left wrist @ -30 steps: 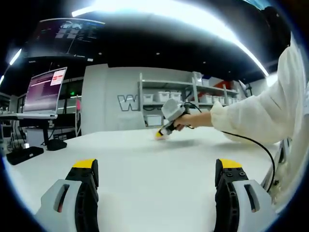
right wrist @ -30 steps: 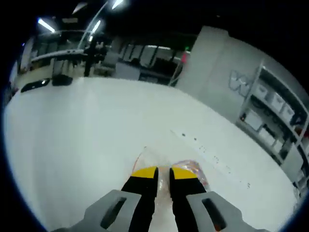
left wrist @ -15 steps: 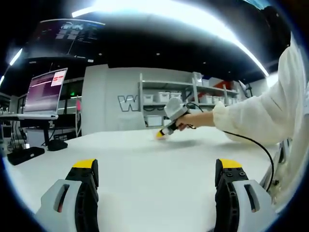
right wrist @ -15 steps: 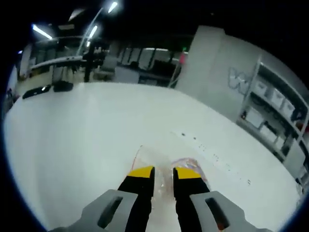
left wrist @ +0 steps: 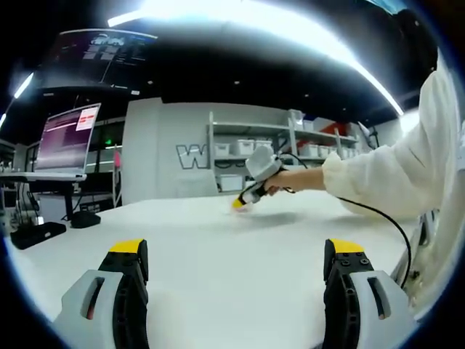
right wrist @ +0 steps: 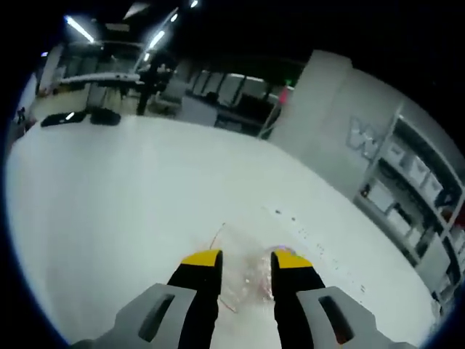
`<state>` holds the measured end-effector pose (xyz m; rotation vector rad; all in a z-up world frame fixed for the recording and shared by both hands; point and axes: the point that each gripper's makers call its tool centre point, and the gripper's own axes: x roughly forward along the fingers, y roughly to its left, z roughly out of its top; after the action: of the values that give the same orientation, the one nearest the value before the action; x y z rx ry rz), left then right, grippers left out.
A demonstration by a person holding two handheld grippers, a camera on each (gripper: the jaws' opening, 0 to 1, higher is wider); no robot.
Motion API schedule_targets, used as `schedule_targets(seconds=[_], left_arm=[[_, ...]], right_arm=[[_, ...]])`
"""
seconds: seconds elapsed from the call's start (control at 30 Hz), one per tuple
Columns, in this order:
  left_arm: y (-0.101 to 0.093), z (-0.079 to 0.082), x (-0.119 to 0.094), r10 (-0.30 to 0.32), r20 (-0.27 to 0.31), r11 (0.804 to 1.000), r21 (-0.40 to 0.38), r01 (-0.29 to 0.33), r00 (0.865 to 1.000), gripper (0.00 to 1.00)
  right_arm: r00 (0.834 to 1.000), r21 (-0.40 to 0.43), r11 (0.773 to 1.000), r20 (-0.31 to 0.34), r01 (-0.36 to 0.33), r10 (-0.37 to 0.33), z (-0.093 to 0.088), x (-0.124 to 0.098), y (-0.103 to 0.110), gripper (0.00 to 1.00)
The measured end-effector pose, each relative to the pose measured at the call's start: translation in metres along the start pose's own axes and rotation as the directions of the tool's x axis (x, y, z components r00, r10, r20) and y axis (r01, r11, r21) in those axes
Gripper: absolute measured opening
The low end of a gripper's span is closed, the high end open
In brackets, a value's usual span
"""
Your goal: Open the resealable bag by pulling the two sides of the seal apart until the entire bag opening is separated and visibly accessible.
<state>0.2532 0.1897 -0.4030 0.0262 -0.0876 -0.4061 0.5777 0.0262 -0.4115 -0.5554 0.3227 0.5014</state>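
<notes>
The clear plastic bag [right wrist: 243, 280] lies flat on the white table [right wrist: 123, 196], running away from the right gripper [right wrist: 247, 259], whose yellow-tipped jaws stand a little apart over its near edge; whether they pinch it I cannot tell. The left gripper [left wrist: 236, 251] hovers low above bare tabletop, jaws wide and holding nothing. Across the smooth matte surface stand a laptop [left wrist: 67, 138] and grey shelves [left wrist: 272, 145] with white bins.

white table [left wrist: 218, 247], storage shelves [left wrist: 283, 149], laptop [left wrist: 67, 138]
</notes>
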Motion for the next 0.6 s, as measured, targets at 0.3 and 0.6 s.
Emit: schedule_targets(seconds=[0.3, 0.6], left_arm=[[0.0, 0.002, 0.0, 0.0, 0.004, 1.0, 0.001, 0.0, 1.0, 1.0], [-0.004, 0.002, 0.001, -0.009, 0.005, 1.0, 0.008, 0.009, 1.0, 1.0]], right_arm=[[0.997, -0.046, 0.997, 0.052, 0.065, -0.062, 0.005, -0.01, -0.012, 0.28], [0.995, -0.1, 0.991, 0.07, 0.084, -0.077, 0.003, -0.016, -0.015, 0.45]])
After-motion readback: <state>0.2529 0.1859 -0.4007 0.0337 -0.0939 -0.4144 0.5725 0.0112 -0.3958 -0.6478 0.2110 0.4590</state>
